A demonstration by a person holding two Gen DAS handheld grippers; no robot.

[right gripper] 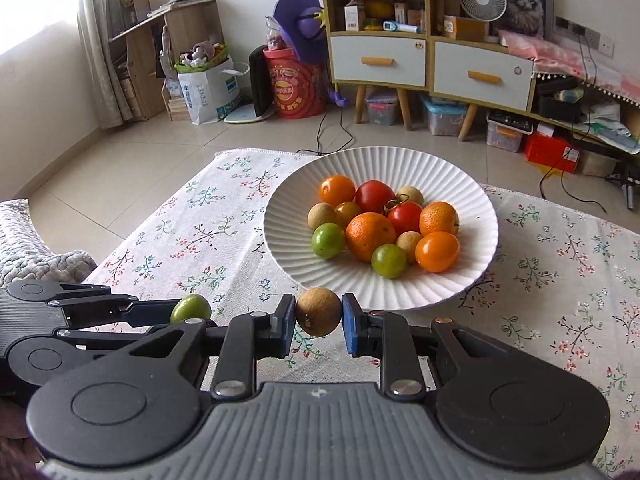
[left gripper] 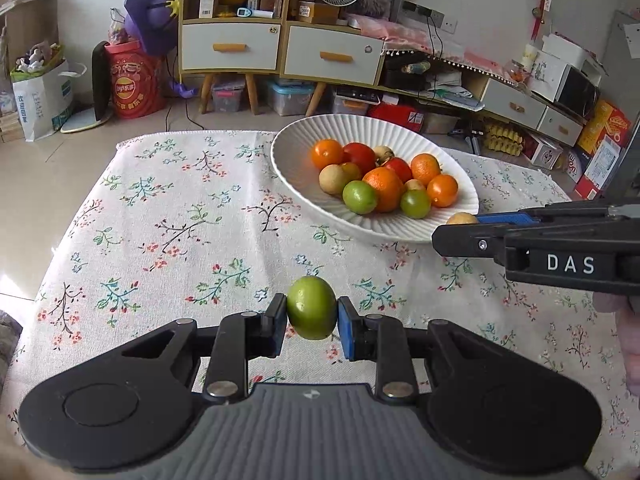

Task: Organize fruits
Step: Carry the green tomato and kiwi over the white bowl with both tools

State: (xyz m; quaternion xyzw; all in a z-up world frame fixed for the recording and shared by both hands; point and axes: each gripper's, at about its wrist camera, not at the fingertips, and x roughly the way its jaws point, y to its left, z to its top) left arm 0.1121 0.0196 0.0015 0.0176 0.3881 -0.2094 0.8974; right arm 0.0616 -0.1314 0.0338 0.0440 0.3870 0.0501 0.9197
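Observation:
My left gripper (left gripper: 312, 320) is shut on a green fruit (left gripper: 312, 307) and holds it above the floral tablecloth, in front of the white ribbed bowl (left gripper: 296, 160). My right gripper (right gripper: 318, 320) is shut on a brown round fruit (right gripper: 319, 311) just in front of the bowl's near rim (right gripper: 400, 296). The bowl holds several oranges, tomatoes, green and brown fruits. In the left wrist view the right gripper (left gripper: 460, 226) comes in from the right with the brown fruit (left gripper: 462, 219) at the bowl's edge. In the right wrist view the left gripper (right gripper: 188, 314) holds the green fruit (right gripper: 191, 308) at left.
A floral tablecloth (left gripper: 180, 216) covers the low table. Beyond it stand a shelf cabinet with drawers (left gripper: 232, 46), a red bucket (left gripper: 134, 84), storage boxes and clutter on the floor. A grey quilted cushion (right gripper: 24, 240) lies at the left of the table.

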